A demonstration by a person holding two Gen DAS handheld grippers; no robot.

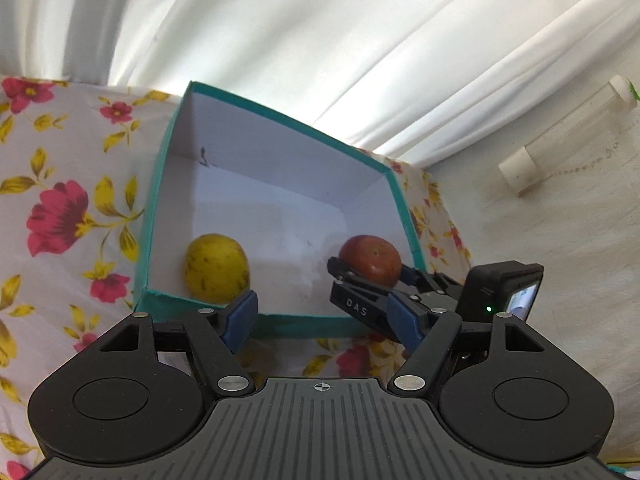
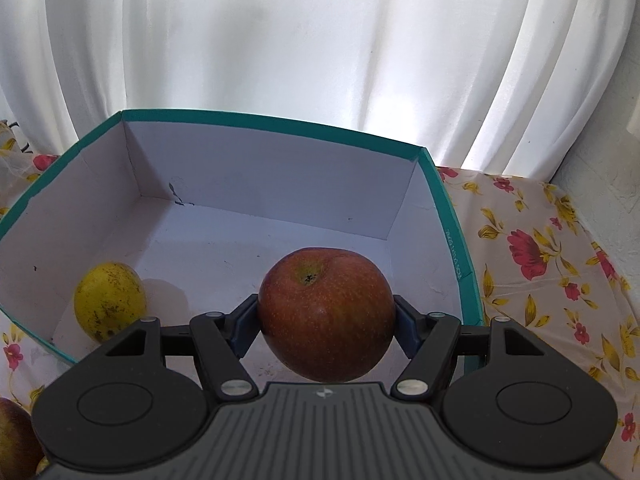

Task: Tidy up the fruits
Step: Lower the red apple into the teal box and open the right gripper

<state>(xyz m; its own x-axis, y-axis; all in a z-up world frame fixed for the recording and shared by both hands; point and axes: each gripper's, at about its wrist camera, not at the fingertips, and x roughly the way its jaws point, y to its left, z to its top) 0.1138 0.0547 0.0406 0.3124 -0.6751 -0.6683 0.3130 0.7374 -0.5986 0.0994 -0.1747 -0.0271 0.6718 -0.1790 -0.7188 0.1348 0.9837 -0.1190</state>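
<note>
A teal box [image 1: 296, 325] with a white inside stands on a floral cloth. A yellow fruit [image 1: 216, 266] lies in its near left corner. My left gripper [image 1: 324, 316] hovers open just before the box's near wall, with nothing between its blue pads. My right gripper [image 1: 370, 276] reaches into the box from the right, shut on a red apple [image 1: 370, 258]. In the right wrist view the red apple [image 2: 326, 312] fills the right gripper [image 2: 326, 320], both pads pressing its sides, just above the floor of the box [image 2: 280, 120]. The yellow fruit [image 2: 109, 300] lies to its left.
Another red apple [image 2: 14, 440] lies on the floral cloth [image 2: 540, 264] outside the box, at the near left. A white curtain [image 1: 320, 40] hangs behind the box. A white wall with a tube fixture [image 1: 568, 136] stands close on the right.
</note>
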